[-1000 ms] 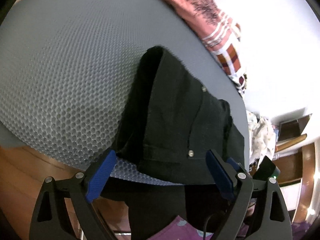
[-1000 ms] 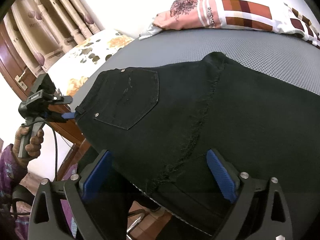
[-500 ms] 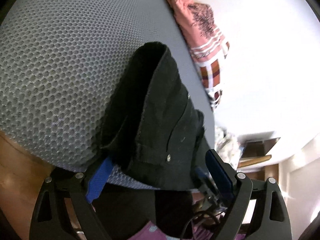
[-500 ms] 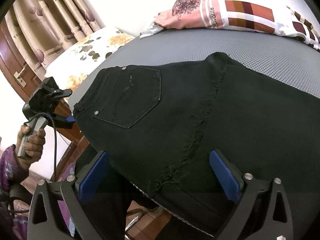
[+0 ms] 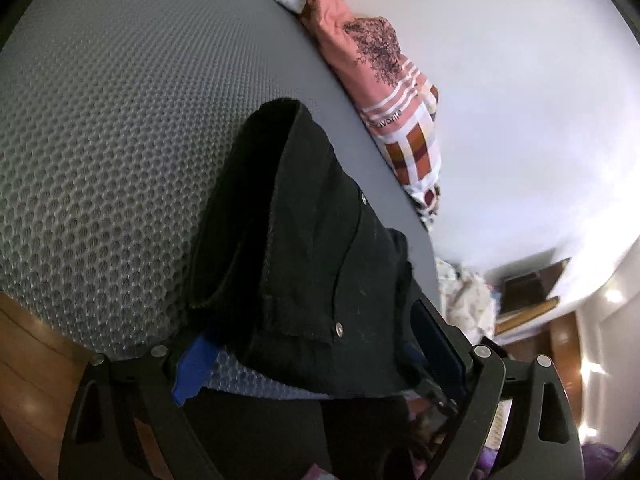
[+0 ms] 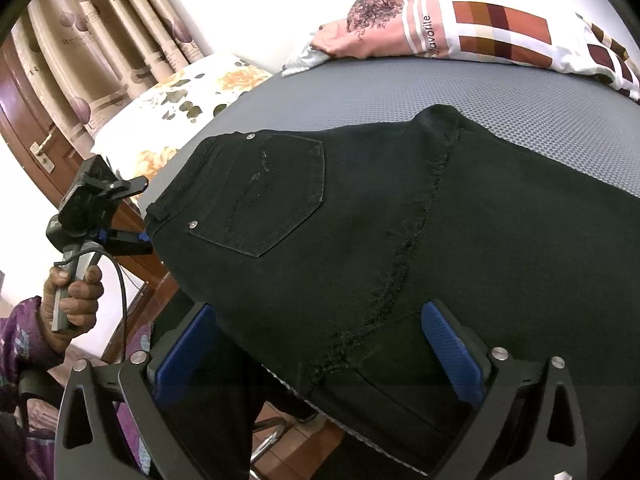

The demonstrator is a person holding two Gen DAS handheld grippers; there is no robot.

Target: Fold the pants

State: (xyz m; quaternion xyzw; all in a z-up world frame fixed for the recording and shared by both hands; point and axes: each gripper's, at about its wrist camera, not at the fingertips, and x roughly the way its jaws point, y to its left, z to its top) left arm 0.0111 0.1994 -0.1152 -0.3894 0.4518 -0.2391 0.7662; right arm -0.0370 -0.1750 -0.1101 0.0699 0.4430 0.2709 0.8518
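The black pants (image 6: pixel 420 240) lie flat on the grey mesh mattress (image 5: pixel 120 140), waistband end at the near corner of the bed, legs running off to the right in the right wrist view, so the long axis runs roughly along the bed's near edge, w/ part of the cloth hanging over that edge. The left gripper (image 5: pixel 320 360) sits right at the waistband end, pointing along the pants' length: its 2 blue pads stand spread, 1 on each side of the waistband, cloth betw. them but not squeezed as far as I can tell. In the right wrist view the same tool (image 6: pixel 108 216) shows at the waistband corner, w/ a hand (image 6: pixel 72 288) on its grip. The right gripper (image 6: pixel 320 344) is further down the legs, near the frayed inseam (image 6: pixel 404 256), approaching across the long axis from the bed's edge; its jaws have just been opening and stand spread wide, the cloth's edge lying betw. them, not pinched. So left is nearer the waist, right nearer the thigh/leg part. My read: the next fold likely turns on each tool closing on its own bit of the near edge and carrying it over. Pillows (image 6: pixel 480 28) and a floral cushion (image 6: pixel 192 100) lie well apart, at the bed's far side.
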